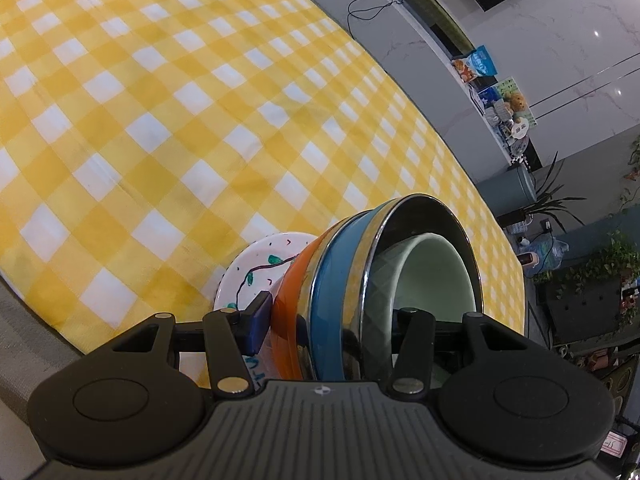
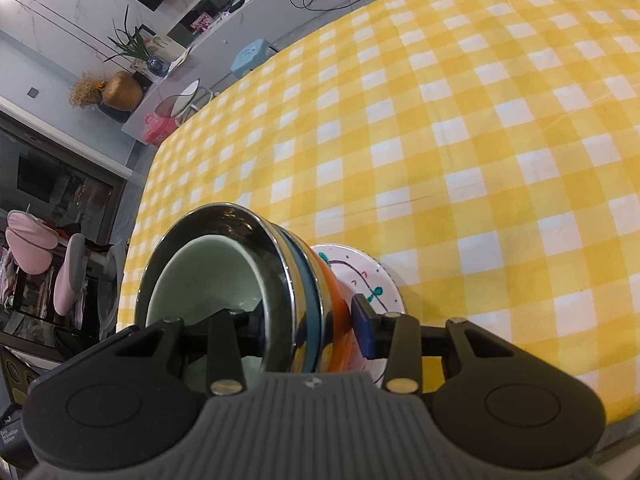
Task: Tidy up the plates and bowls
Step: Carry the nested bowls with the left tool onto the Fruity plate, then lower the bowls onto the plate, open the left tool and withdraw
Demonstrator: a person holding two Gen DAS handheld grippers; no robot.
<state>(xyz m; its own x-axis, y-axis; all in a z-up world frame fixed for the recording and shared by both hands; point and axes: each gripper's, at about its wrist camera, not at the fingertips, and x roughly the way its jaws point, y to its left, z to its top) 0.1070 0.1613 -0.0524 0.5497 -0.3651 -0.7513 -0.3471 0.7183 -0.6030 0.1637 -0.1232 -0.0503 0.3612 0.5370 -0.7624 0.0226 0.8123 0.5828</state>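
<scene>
Both grippers are closed on one stack of bowls: the left gripper and the right gripper clamp its walls. The stack is placed on a painted plate over the yellow checked tablecloth.

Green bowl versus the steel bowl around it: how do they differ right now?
The green bowl is pale ceramic with a matte inside; the steel bowl is shiny and mirrors its surroundings. The green bowl is smaller and nests inside the steel bowl. The green bowl has a quilted diamond pattern outside; the steel bowl has yellow, blue and orange bands. Both sit in one stack on the white plate, gripped by the left gripper and right gripper.
</scene>
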